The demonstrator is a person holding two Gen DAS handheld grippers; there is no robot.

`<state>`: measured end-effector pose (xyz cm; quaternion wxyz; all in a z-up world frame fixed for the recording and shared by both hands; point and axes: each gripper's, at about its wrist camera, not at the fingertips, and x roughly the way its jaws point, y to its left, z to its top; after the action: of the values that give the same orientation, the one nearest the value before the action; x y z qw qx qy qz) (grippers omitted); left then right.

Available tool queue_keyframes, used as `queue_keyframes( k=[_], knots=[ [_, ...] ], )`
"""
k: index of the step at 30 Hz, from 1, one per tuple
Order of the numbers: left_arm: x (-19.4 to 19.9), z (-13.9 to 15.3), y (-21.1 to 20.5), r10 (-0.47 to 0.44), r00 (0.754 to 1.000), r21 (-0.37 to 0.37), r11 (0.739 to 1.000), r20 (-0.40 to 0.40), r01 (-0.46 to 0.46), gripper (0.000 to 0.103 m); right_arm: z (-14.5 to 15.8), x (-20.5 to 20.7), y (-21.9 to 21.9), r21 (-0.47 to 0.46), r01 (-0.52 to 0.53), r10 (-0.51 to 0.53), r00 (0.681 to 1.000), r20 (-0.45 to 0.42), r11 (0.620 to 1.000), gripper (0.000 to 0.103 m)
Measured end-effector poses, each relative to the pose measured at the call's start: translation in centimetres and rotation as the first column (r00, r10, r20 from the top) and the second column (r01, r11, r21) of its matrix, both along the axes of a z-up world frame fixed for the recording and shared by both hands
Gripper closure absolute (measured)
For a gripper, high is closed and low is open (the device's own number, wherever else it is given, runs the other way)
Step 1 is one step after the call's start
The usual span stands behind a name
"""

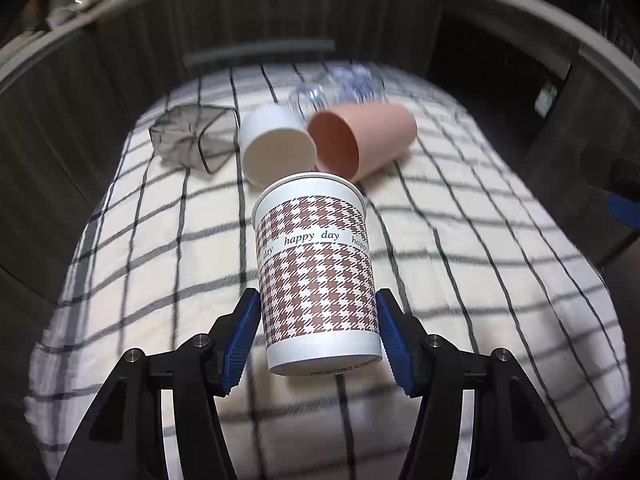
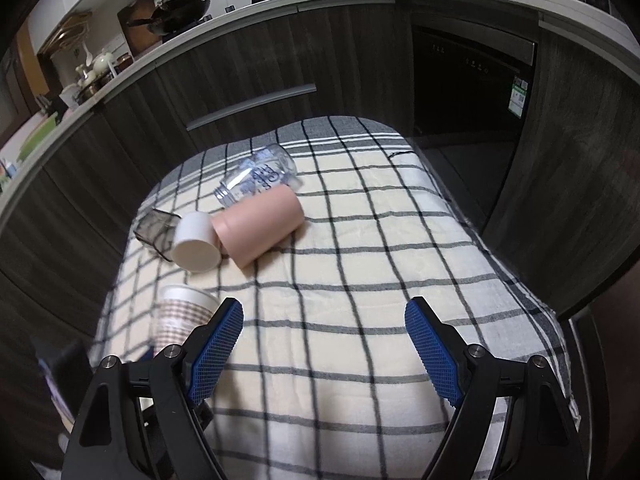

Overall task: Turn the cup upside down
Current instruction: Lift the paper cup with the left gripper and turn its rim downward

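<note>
My left gripper is shut on a houndstooth "happy day" paper cup, holding it by its lower body above the checked cloth, rim pointing away. The same cup shows at the left of the right wrist view, behind my left finger. My right gripper is open and empty over the cloth. A pink cup and a white paper cup lie on their sides further back.
A clear bottle and a dark see-through container lie on the checked cloth behind the cups. Dark wooden cabinets stand beyond the table. A black oven is at the right.
</note>
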<state>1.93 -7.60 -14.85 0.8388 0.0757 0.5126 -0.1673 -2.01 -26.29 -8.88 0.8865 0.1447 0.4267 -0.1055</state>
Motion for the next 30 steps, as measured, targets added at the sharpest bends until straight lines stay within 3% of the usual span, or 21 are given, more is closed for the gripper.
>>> queue_keyframes(
  k=[3,6,9,13,17,20,24,30],
  knots=[
    [1.4,1.3,-0.3,-0.034,0.986,0.031,0.999,-0.164,0.04,0.045,0.7,1.2,-0.7,0.099,0.01,-0.007,1.0,-0.031,0.995,0.02],
    [3.1,2.3,-0.5,-0.053,0.941,0.053,0.996,-0.334,0.075,0.045,1.2,2.1,-1.3,0.199,0.032,-0.021,0.998,-0.057,0.979,0.02],
    [4.8,2.5,-1.3,-0.063,0.869,0.054,0.993,-0.491,0.103,0.045,1.7,3.4,-1.7,0.266,0.046,-0.024,0.996,-0.084,0.963,0.02],
    [7.6,1.2,-3.0,-0.042,0.739,0.069,0.991,-0.672,0.118,0.045,1.3,5.5,-2.9,0.363,0.063,-0.023,0.993,-0.115,0.93,0.02],
    [9.5,-0.2,-4.7,-0.035,0.698,0.11,0.981,-0.716,0.162,0.045,0.2,7.2,-4.0,0.408,0.095,-0.042,0.989,-0.139,0.908,0.02],
    [10.7,-2.4,-5.6,-0.026,0.647,0.119,0.977,-0.762,0.179,0.043,-0.5,7.9,-4.8,0.418,0.118,-0.062,0.987,-0.147,0.901,0.02],
    [11.5,-3.2,-6.7,-0.026,0.682,0.16,0.965,-0.731,0.208,0.043,-1.3,8.4,-6.0,0.42,0.142,-0.079,0.983,-0.163,0.896,0.02],
    [10.9,-1.7,-7.3,-0.086,0.754,0.165,0.954,-0.651,0.251,0.028,-1.4,8.5,-7.1,0.399,0.153,-0.092,0.981,-0.169,0.904,0.02]
  ],
)
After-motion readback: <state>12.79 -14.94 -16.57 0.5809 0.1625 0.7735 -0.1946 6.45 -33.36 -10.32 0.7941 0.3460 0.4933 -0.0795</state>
